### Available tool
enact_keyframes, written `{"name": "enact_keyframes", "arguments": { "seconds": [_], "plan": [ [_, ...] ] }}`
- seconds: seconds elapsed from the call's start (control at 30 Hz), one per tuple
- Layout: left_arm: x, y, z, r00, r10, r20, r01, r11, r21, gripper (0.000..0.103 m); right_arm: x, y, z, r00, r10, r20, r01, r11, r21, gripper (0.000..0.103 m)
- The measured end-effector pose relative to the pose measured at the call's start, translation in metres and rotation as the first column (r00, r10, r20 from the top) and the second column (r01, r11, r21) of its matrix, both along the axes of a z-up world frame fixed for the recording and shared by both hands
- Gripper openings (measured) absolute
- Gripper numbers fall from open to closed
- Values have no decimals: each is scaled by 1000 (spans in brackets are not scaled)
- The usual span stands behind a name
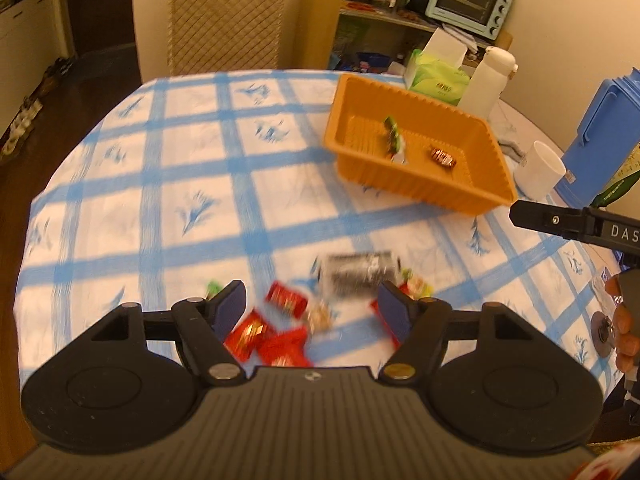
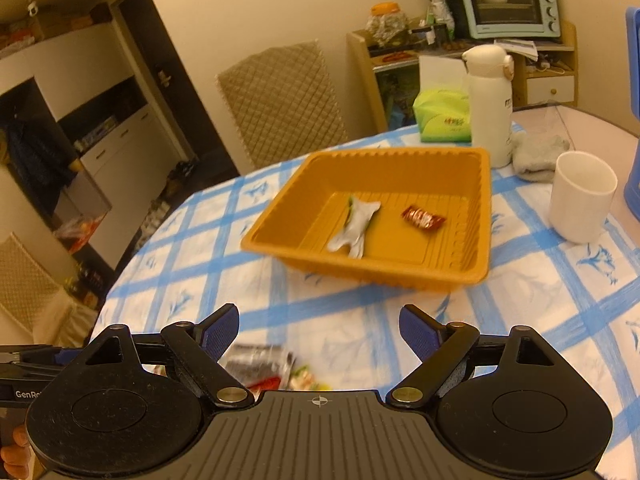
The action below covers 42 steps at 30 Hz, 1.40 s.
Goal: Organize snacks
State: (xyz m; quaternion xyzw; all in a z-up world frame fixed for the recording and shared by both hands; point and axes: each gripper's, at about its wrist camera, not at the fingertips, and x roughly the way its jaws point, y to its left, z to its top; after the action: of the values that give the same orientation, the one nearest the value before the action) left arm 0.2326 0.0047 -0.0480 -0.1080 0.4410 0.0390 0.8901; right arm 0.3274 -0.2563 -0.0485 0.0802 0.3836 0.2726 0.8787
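An orange tray stands on the blue-checked tablecloth. In it lie a green-and-silver snack packet and a brown-red candy. Loose snacks lie near the table's front edge: red packets, a black-and-clear packet and some small sweets, all blurred. My left gripper hovers open over this pile with nothing between its pads. My right gripper is open and empty, short of the tray; one of its fingers shows at the right in the left wrist view.
Beside the tray stand a white cup, a white bottle and a green tissue pack. A blue container is at the far right. A quilted chair faces the table's far edge.
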Motion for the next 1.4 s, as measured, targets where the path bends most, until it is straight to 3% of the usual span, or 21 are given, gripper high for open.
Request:
{"name": "enact_keyframes", "arguments": {
  "seconds": [0.43, 0.77, 1.4],
  "plan": [
    [-42, 10, -6, 999, 34, -23, -35, 999, -38, 70, -38, 19, -11, 997, 62, -41, -64, 997, -52, 87],
    [-40, 5, -22, 998, -16, -64, 12, 999, -53, 70, -55, 28, -26, 994, 63, -91, -67, 997, -46, 87],
    [-58, 6, -37, 997, 11, -72, -16, 997, -69, 70, -67, 40, -48, 984, 89, -151, -102, 992, -80, 87]
  ]
}}
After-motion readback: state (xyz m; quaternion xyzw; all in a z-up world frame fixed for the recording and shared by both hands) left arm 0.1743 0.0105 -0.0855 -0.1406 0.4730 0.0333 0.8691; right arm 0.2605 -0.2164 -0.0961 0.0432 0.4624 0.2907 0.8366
